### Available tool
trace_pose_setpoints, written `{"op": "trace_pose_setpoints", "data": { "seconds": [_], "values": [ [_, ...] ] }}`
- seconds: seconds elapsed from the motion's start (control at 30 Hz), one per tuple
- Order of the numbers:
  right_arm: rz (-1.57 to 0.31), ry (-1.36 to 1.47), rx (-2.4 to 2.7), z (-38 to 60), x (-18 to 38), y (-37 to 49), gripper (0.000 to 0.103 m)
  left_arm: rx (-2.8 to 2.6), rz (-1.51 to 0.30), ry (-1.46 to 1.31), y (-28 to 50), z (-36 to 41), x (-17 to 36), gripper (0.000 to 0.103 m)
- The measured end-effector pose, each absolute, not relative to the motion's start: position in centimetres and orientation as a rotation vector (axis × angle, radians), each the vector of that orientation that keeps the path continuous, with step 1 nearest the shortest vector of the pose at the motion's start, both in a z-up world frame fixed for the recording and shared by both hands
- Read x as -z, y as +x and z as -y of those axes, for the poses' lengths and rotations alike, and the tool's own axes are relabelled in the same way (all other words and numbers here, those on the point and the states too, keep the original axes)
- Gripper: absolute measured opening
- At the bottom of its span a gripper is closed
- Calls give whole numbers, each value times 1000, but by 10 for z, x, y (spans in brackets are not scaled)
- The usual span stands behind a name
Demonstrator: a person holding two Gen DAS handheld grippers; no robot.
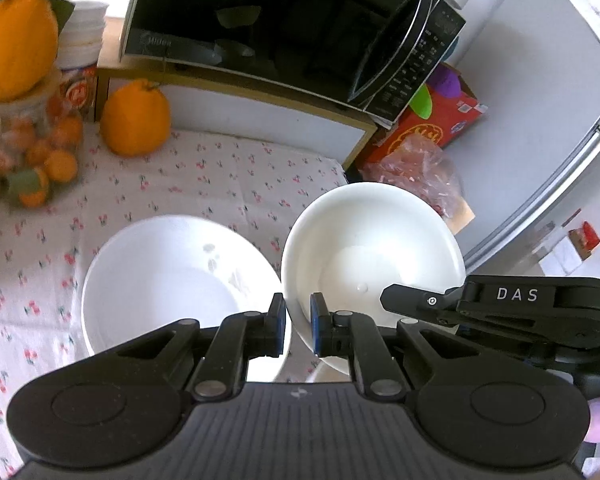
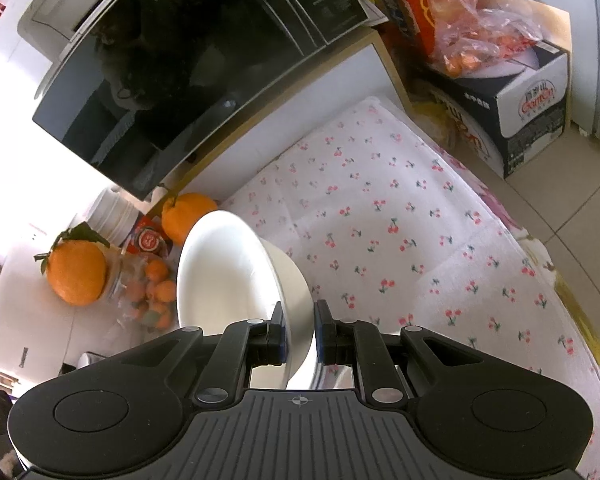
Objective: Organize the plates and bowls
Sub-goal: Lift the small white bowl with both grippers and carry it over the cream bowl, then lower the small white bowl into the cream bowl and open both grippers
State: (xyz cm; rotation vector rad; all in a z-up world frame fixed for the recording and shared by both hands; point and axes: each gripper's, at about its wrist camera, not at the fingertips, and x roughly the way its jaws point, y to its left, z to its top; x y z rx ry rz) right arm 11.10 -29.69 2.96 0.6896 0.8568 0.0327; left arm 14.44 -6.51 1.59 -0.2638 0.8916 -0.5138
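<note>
Two glossy white ceramic bowls are seen in the left wrist view. The smaller round white bowl [image 1: 374,256] is tilted, its smooth hollow facing the camera, and its near rim is pinched between the blue-padded fingers of the left gripper [image 1: 298,326], whose jaws are closed down to the thickness of the wall. The wider, shallower white bowl [image 1: 172,280] lies just to the left, over the white cloth printed with small red cherries [image 1: 204,176]; whether the two rims touch cannot be told. Part of the right gripper [image 1: 500,312], matt black plastic lettered "DAS", is seen at the right, reaching toward the smaller bowl's far side. In the right wrist view the right gripper [image 2: 300,334] is likewise nearly closed on a bowl wall: a white bowl [image 2: 228,276] is held on edge, steeply tilted, its rim clamped between the pads, above the cherry cloth [image 2: 400,240]. Both grippers are angled downward toward the table. Behind, a black glass-fronted microwave oven [image 1: 284,28] is set on a white shelf with wooden edging [image 1: 260,116]. A large dimpled orange citrus fruit [image 1: 135,118] is placed beside the shelf, another leafy one [image 1: 16,44] on a clear jar of small oranges [image 1: 32,148], with stacked white tubs [image 1: 82,36] behind. A crinkled clear plastic bag [image 1: 416,168] and a red carton [image 1: 432,128] are seen at the cloth's far corner.
</note>
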Motion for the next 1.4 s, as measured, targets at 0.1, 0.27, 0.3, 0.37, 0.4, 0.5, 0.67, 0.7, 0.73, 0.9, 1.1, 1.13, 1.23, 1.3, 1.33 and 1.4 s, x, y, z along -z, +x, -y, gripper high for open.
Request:
{"op": "trace_pose_setpoints", "data": {
  "seconds": [0.1,0.27,0.3,0.37,0.4,0.5,0.67,0.7,0.73,0.9,1.1,1.13,1.23,1.3,1.33,1.4],
  "values": [
    [-862,706,-35,298,-25,102,14,520,-888,-243,135,65,-14,11],
    [-863,717,-33,298,-19,88,14,535,-876,-229,120,64,-10,11],
    [-862,717,-33,298,-18,85,14,540,-874,-230,117,63,-9,11],
    [-852,716,-36,298,-17,78,14,548,-876,-236,114,62,-7,11],
    [-847,712,-36,298,-16,74,14,553,-880,-237,112,62,-6,11],
    [-855,694,-35,299,-12,67,14,563,-896,-232,108,64,-4,11],
    [-848,637,-23,302,-14,62,14,582,-912,-223,101,73,-1,12],
    [-850,641,-23,305,-13,61,14,586,-913,-221,100,75,-1,12],
    [-855,649,-23,308,-11,61,14,589,-914,-219,99,76,0,13],
    [-872,667,-17,318,-6,57,14,608,-932,-227,97,79,4,13],
    [-894,659,-14,326,-3,50,14,631,-978,-234,96,85,11,13],
    [-901,657,-13,327,-1,49,14,634,-985,-235,96,86,12,13],
    [-926,644,-6,328,3,48,14,638,-1002,-227,95,89,15,13],
    [-942,635,0,328,7,47,16,640,-1012,-219,95,92,17,13],
    [-949,633,4,329,8,47,16,641,-1017,-218,95,93,18,13],
    [-963,627,15,329,12,47,16,642,-1028,-212,94,95,22,13]
  ]
}}
